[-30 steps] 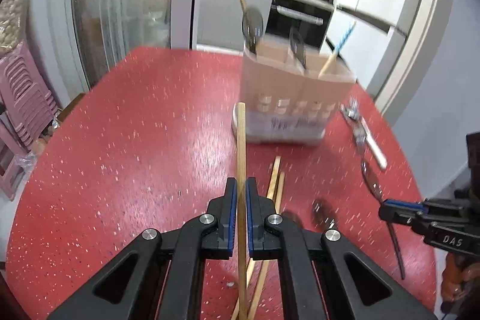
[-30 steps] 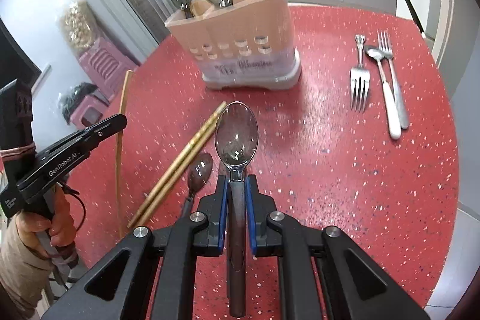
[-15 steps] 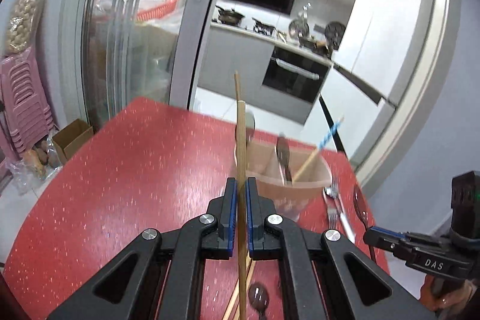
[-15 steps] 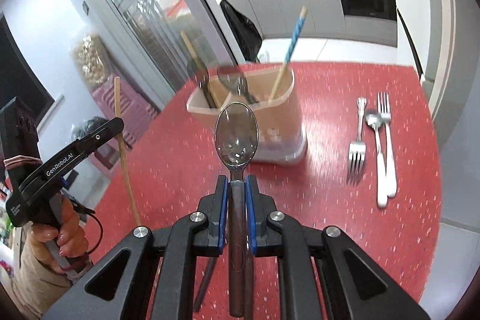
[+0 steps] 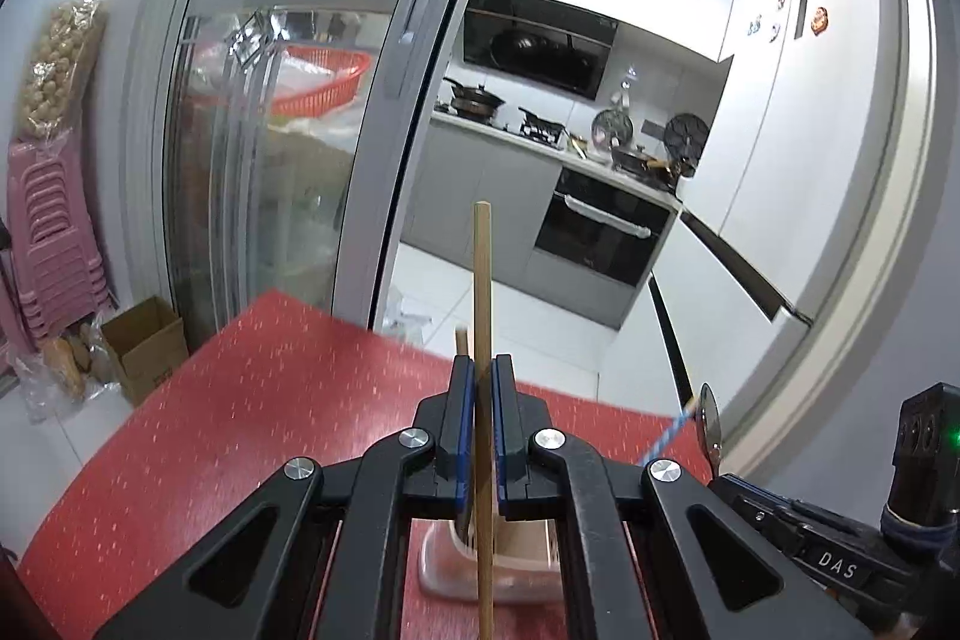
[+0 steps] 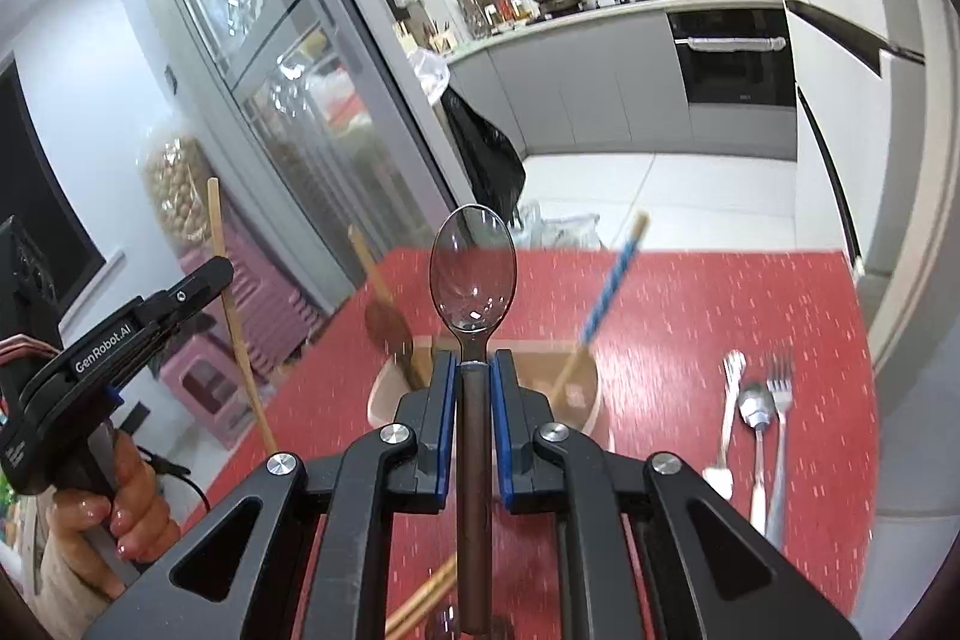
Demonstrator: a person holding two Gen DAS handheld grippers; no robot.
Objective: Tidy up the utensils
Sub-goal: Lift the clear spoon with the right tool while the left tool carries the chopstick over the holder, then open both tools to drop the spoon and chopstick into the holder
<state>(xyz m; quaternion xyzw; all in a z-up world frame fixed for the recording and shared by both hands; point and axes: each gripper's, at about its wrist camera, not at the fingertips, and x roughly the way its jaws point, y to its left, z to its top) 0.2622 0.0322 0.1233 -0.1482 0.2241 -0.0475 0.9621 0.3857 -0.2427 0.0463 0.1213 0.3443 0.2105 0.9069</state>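
Above a red table [image 6: 720, 292], the left gripper [image 5: 483, 430] clamps a wooden chopstick [image 5: 482, 280] while the right gripper [image 6: 474, 418] clamps a spoon [image 6: 473, 274] over the utensil holder [image 6: 591, 400].

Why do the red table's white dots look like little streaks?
Motion blur. In the left wrist view the table speckles smear, while the chopstick stays sharp. In the right wrist view the table and striped straw smear, while the held spoon stays crisp.

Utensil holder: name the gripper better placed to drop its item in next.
Probably right. The right gripper holds its spoon upright above the holder; the left gripper's chopstick stands off to the side.
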